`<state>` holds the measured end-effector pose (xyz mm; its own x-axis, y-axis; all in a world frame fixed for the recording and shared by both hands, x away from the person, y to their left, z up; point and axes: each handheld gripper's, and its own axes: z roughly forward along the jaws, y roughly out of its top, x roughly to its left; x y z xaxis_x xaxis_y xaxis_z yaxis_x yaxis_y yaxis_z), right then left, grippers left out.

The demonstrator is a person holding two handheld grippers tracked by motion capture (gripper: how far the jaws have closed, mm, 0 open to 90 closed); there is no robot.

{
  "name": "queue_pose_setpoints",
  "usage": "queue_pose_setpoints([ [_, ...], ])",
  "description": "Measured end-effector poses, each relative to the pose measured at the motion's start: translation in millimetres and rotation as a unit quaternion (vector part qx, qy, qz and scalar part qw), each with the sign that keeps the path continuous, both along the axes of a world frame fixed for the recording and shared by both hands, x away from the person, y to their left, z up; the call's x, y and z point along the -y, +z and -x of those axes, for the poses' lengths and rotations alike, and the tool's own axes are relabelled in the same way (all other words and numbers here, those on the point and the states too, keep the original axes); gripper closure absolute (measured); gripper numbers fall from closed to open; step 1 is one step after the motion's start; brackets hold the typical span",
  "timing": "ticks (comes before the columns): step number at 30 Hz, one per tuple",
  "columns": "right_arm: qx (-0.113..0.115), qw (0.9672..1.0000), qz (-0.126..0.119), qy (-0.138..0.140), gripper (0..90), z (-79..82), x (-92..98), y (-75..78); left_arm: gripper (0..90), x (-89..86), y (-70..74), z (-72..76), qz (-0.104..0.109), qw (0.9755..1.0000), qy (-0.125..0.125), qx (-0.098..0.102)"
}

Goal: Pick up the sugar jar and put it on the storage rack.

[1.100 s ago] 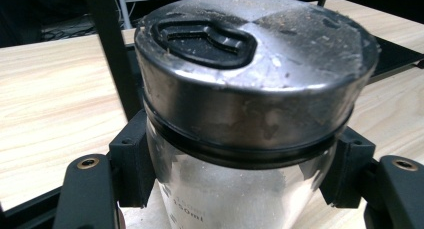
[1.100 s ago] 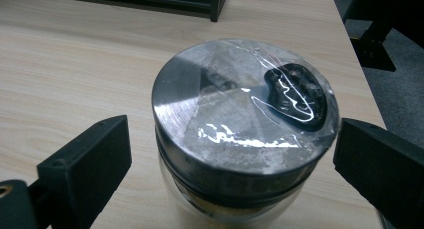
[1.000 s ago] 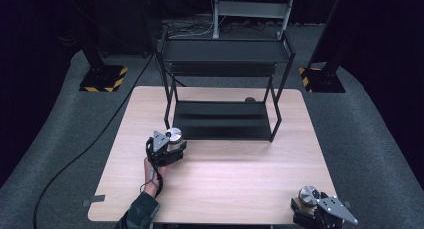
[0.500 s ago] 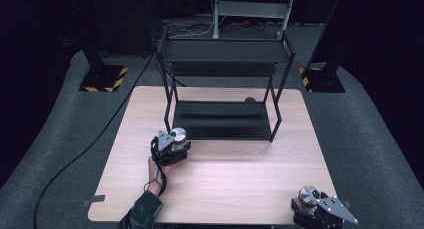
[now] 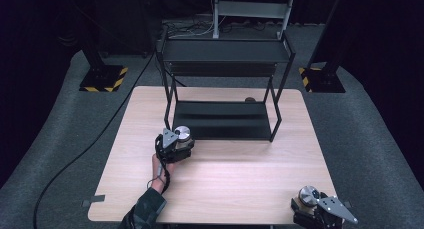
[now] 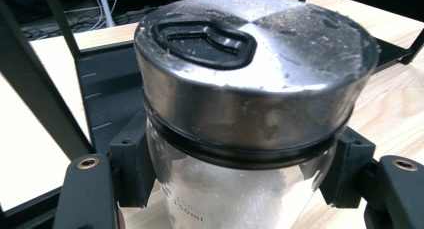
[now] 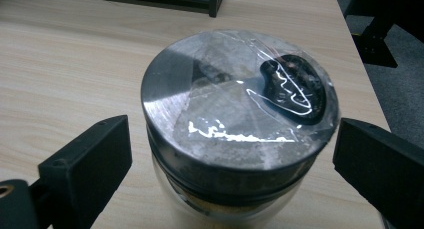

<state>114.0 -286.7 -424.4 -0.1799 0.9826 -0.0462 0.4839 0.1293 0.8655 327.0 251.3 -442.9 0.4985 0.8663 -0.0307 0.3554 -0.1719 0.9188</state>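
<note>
Squarely between hand-held gripper [image 6: 240,189] pads: jar [image 6: 250,89]

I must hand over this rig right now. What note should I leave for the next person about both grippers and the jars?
Left gripper: shut on the white-powder jar, at the front left post of the black shelf rack.
Right gripper: open, its jaws apart on either side of the second jar, at the near right corner of the table.
Done: one jar gripped.
Left, probably: put this jar on the rack's lower shelf, then grip and move the second jar. Both shelves hold no jar yet.
</note>
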Motion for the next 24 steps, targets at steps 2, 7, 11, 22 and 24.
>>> queue_pose_setpoints([
  [2,-0.001,1.0,0.0,0.0,1.4,-0.2,-0.1,0.2,30.0,1.2,-0.3,-1.4,0.001,1.0,-0.001,0.0],
  [7,-0.001,1.0,0.0,0.001,1.5,-0.4,0.2,0.1,29.9,3.2,0.6,-4.9,0.001,1.0,-0.004,0.0],
  [11,-0.002,1.0,0.0,0.0,1.4,-0.9,0.3,-0.1,29.9,4.7,2.1,-9.3,0.0,1.0,-0.005,-0.001],
  [22,-0.006,1.0,-0.002,0.001,1.7,-1.9,1.0,-0.3,29.9,11.0,7.4,-19.3,0.001,0.9999,-0.011,0.002],
  [24,-0.005,1.0,-0.002,0.001,1.7,-1.8,1.1,-0.2,29.9,13.2,7.7,-22.0,0.003,0.9999,-0.012,0.001],
])
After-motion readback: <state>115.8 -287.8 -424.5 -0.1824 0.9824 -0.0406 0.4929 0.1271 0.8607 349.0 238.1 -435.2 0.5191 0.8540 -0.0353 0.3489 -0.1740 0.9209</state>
